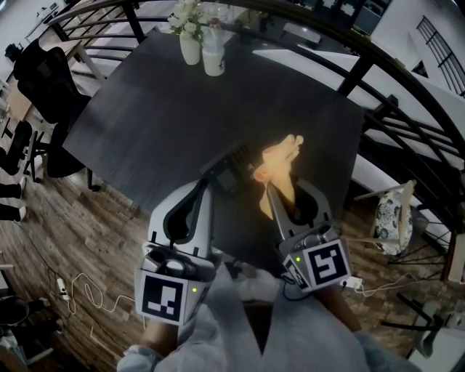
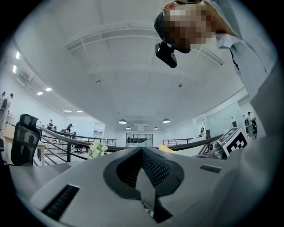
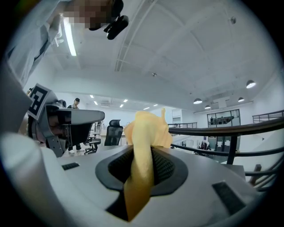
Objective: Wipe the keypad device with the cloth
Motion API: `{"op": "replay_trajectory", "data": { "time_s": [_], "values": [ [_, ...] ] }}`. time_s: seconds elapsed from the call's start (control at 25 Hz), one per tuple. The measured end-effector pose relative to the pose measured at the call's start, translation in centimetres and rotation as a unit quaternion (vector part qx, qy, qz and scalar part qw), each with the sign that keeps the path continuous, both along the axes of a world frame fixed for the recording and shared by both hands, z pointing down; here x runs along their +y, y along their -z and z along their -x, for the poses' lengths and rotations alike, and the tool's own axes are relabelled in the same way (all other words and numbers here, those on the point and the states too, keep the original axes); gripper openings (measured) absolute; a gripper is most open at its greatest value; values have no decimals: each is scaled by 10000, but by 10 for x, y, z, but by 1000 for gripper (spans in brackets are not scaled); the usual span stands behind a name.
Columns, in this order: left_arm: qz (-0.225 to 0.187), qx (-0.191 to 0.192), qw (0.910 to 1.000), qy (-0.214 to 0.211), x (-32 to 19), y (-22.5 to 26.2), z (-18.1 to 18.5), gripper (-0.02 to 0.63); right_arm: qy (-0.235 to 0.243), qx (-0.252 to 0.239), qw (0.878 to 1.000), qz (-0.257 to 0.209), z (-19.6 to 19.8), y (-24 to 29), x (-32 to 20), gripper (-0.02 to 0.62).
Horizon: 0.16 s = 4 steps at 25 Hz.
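Head view: both tools are low in the frame, over the near edge of a dark table [image 1: 160, 109].

The right gripper [image 1: 270, 190] is clamped on a yellow cloth [image 1: 280, 171], which bunches up above its tip. The right gripper view confirms this. The right gripper [image 3: 144, 155] has its jaws closed on the cloth [image 3: 144, 146]; a strip runs down through the pads and a crumpled tuft stands above them. That view also shows the left tool off to the side and an office chair [image 3: 113, 131] behind it. It shows nothing of the device.

The left gripper [image 1: 212, 179] points at the keypad device [image 1: 231, 164], a dark flat block on the table just past its tip and just left of the cloth. Cannot tell from the head view whether the tip touches it. In the left gripper view the left gripper [image 2: 142, 153] has its jaws pressed together with nothing seen between them. The device does not show there at all, only a sliver of the cloth [image 2: 166, 149] and the flowers [image 2: 96, 149] over the gripper's body.

Only the head view shows the far end of the table, where a white vase [image 1: 190, 47] of flowers [image 1: 187, 18] stands touching or just beside a white bottle [image 1: 213, 54]. A dark chair [image 1: 43, 80] stands off the table's left side. A railing [image 1: 407, 94] curves round the right.

Both gripper views tilt up, showing the white ceiling [image 2: 133, 66] and the person overhead.
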<state>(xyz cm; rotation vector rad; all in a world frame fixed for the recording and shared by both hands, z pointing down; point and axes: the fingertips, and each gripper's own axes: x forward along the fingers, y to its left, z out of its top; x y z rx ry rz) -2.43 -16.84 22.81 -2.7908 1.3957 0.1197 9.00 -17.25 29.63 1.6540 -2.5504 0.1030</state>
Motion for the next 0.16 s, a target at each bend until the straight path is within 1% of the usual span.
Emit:
{"op": "replay_trajectory", "data": {
  "time_s": [0.16],
  "values": [
    [2, -9, 10000, 7, 0, 0, 0, 14, 39, 25, 10000, -2, 2, 1, 0, 100]
  ]
}}
